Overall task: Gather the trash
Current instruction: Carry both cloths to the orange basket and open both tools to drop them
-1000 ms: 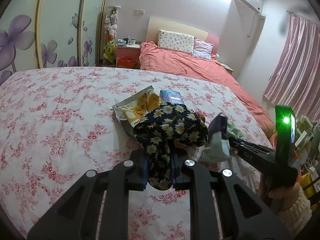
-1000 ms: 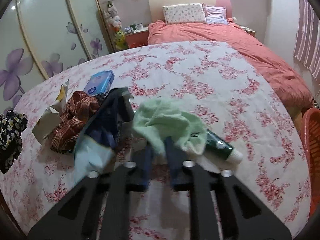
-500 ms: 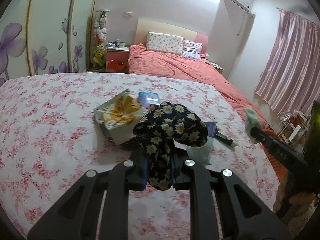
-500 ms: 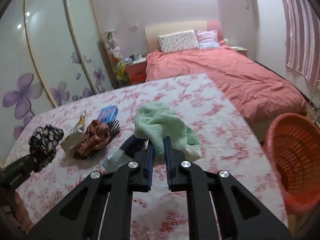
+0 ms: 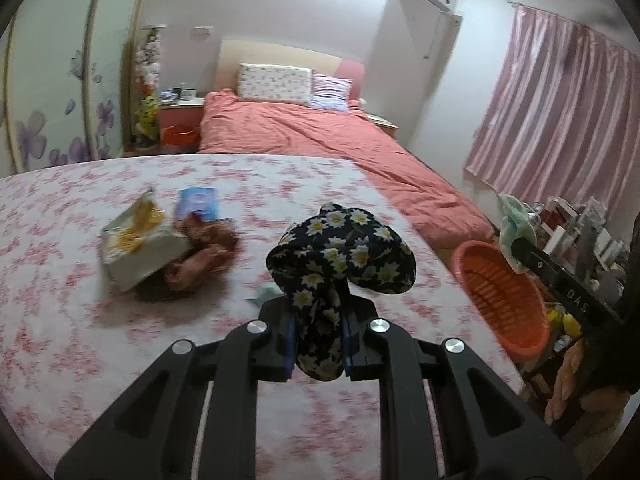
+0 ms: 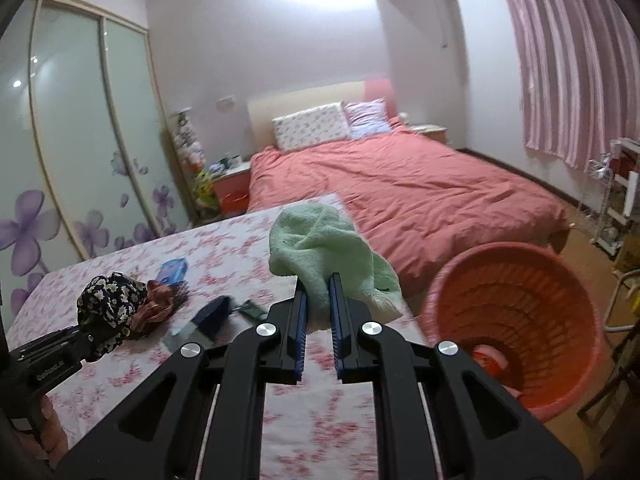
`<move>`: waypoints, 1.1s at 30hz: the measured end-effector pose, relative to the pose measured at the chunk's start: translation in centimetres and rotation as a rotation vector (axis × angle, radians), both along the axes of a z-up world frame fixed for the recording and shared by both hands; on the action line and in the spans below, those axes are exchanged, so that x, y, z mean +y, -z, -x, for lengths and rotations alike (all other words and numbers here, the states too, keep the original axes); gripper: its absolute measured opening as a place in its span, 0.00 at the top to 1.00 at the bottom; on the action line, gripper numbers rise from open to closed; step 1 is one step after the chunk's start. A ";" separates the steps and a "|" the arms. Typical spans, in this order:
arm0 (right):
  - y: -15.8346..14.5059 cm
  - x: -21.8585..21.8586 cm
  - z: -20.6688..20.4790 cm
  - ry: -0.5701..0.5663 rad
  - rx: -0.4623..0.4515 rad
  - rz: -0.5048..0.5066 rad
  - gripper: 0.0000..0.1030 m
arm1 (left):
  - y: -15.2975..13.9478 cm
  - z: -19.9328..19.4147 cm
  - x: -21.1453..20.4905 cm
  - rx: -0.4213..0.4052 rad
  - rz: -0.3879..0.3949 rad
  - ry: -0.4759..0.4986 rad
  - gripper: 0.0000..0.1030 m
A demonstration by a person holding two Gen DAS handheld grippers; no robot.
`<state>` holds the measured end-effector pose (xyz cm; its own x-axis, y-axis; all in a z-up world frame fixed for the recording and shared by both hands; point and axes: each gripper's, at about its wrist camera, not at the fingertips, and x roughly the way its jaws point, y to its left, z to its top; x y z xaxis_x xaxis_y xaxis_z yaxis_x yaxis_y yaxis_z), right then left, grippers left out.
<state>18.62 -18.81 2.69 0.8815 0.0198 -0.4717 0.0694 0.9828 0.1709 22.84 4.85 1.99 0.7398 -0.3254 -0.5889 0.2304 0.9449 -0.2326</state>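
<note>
Both hands have swung away from the pile toward the right edge of the flowered surface since a second ago, and the round orange plastic basket (image 6: pixel 516 320) with slatted walls, barely in sight then, now fills the lower right of the right wrist view. It stands on the floor just off the corner of the counter (image 5: pixel 60 280), which is covered with a white cloth printed in pink blossoms.

The left gripper (image 5: pixel 319 344) has its jaws pinching a bunched black cloth printed with white and yellow daisies (image 5: pixel 344 252); the cloth is lifted clear of the counter and mushrooms out above the blue pads. The right gripper (image 6: pixel 318 328) has its jaws pressed on a crumpled pale green terry towel (image 6: pixel 320 248), which flops forward and to the right, its hanging edge near the basket's rim without being over the opening. From the left wrist view the green towel shows small above the basket's far side, at the tip of the other tool.

Left behind on the counter are a torn cream and yellow paper packet (image 5: pixel 138 240), a rumpled reddish-brown checked cloth (image 5: pixel 204 252) touching it, and a small blue packet (image 5: pixel 198 202) just beyond them. In the right wrist view a dark blue pouch (image 6: pixel 212 312) and a dark green tube (image 6: pixel 252 309) lie nearer the counter's edge. Something pink and red (image 6: pixel 490 356) sits at the bottom of the basket; I cannot tell what it is. Beyond the counter stands a bed with a coral quilt (image 6: pixel 400 184).
</note>
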 end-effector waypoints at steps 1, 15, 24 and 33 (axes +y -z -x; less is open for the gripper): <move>-0.1 -0.3 0.3 0.010 -0.007 0.002 0.89 | -0.1 0.0 -0.7 -0.002 0.004 0.014 0.83; -0.2 -5.8 2.7 0.222 -0.104 0.032 0.89 | -1.4 -0.1 -11.6 -0.031 0.045 0.247 0.83; 0.9 -10.4 3.1 0.315 -0.123 -0.016 0.89 | -0.8 -1.1 -19.0 -0.027 0.048 0.383 0.83; 1.9 -13.3 3.2 0.365 -0.118 -0.021 0.89 | 1.6 -2.5 -24.9 0.020 0.007 0.458 0.83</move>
<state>15.42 -32.12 0.76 0.8805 -0.2965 -0.3697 0.3927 0.8933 0.2188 25.33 -20.08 0.36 0.5070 -0.6206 -0.5982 0.6198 0.7448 -0.2474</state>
